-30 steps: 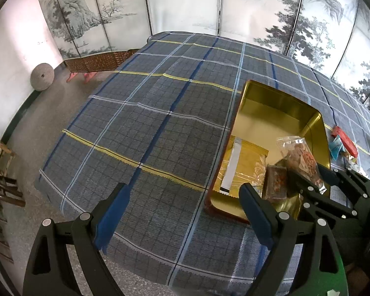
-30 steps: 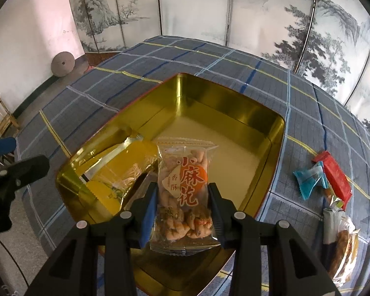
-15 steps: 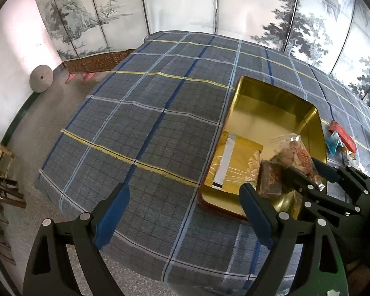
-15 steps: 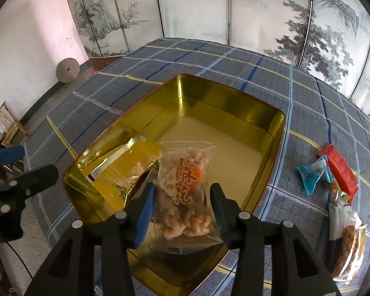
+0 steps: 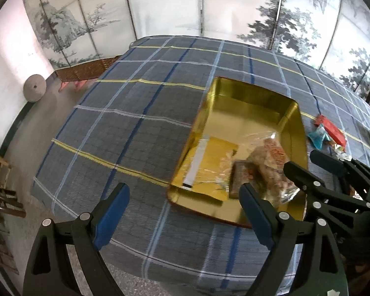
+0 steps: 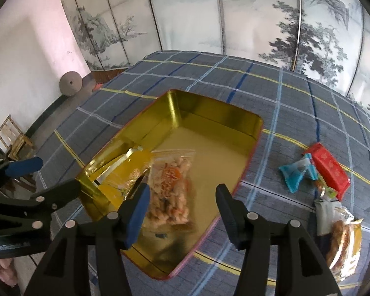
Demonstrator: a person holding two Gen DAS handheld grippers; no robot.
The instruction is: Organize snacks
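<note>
From the left wrist view, my left gripper (image 5: 182,212) hovers over the edge of the tabletop (image 5: 140,123), its fingers wide apart with nothing between them. The gold tin (image 5: 249,103) lies ahead and to the right, and inside its near end I see a yellow packet (image 5: 209,162), a small brown packet (image 5: 241,175) and the clear twist-snack bag (image 5: 271,162). The right gripper (image 5: 305,162) stands just beside that bag.

From the right wrist view, the fingers of my right gripper (image 6: 182,209) have just been opening and no longer press on the twist-snack bag (image 6: 170,192), which lies in the tin (image 6: 209,113) close to the left finger, its long axis running away from me. The next snacks, a blue packet (image 6: 293,172), a red packet (image 6: 330,170) and a bag of cookies (image 6: 342,244), lie on the cloth to the right of the tin. I judge the right hand is nearer to them, so it should swing to the right.
</note>
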